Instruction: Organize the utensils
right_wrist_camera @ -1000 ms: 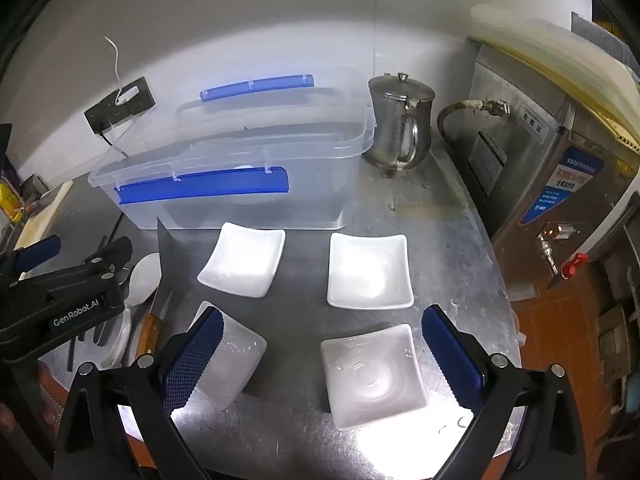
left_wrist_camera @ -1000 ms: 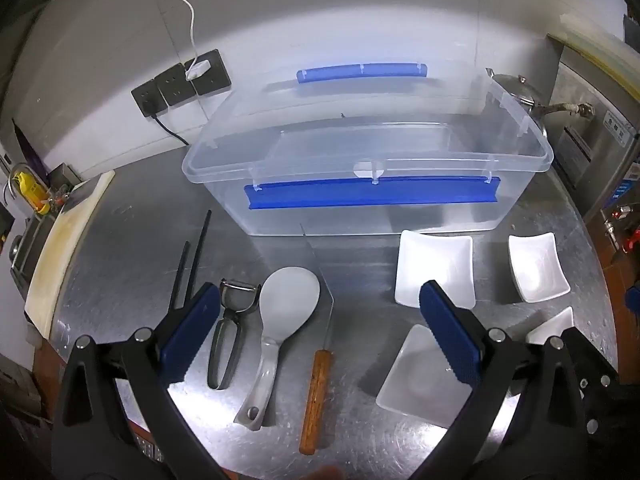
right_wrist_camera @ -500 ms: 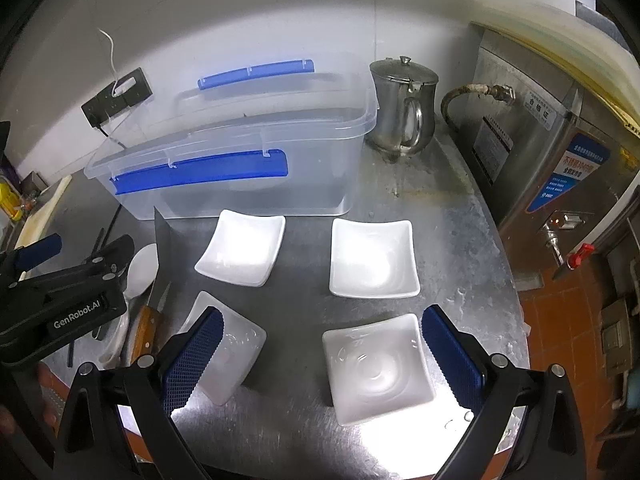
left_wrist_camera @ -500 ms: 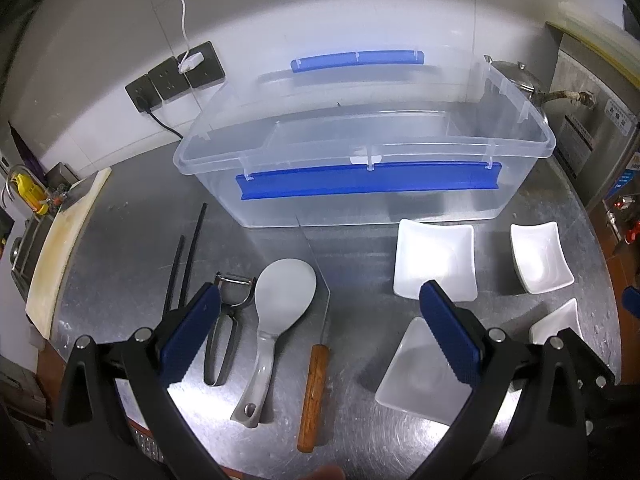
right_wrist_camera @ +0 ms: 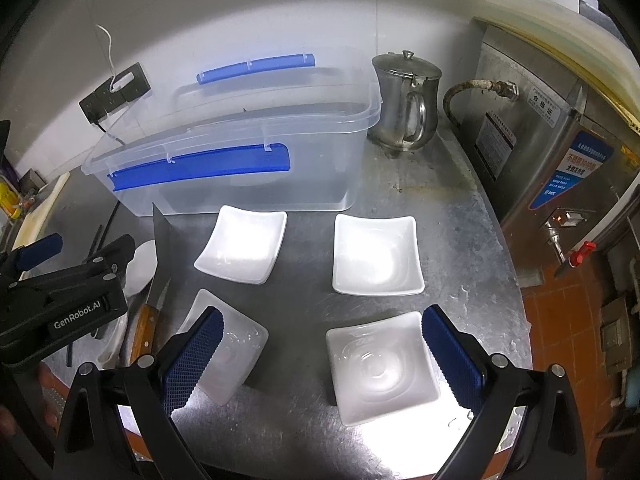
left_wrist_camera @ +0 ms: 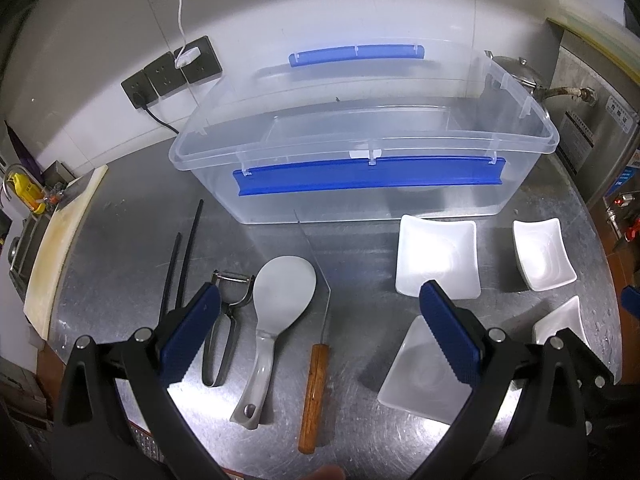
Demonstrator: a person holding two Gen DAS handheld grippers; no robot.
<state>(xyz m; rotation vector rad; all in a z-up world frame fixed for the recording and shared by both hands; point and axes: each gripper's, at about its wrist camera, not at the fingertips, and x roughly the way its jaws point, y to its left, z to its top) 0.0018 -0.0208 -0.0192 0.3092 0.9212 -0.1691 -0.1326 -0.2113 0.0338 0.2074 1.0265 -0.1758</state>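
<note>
A clear plastic box [left_wrist_camera: 360, 168] with blue handles stands open at the back of the steel table; it also shows in the right wrist view [right_wrist_camera: 240, 160]. In front of it lie black chopsticks [left_wrist_camera: 182, 264], a peeler [left_wrist_camera: 228, 320], a grey rice paddle [left_wrist_camera: 276, 312] and a cleaver with a wooden handle [left_wrist_camera: 314, 392]. My left gripper [left_wrist_camera: 320, 336] is open and empty above the paddle and cleaver. My right gripper [right_wrist_camera: 322, 356] is open and empty above a white square dish [right_wrist_camera: 380, 364]. The left gripper's body [right_wrist_camera: 72, 304] shows at the left of the right wrist view.
Several white square dishes [right_wrist_camera: 244, 248] sit on the table's right half. A steel kettle [right_wrist_camera: 404, 100] stands right of the box, beside a steel appliance [right_wrist_camera: 552, 136]. Wall sockets [left_wrist_camera: 172, 72] are behind the box. A cutting board [left_wrist_camera: 60, 240] lies at the far left.
Both grippers have drawn back and risen slightly, so the box and table items sit a little farther off. Nothing on the table has moved.
</note>
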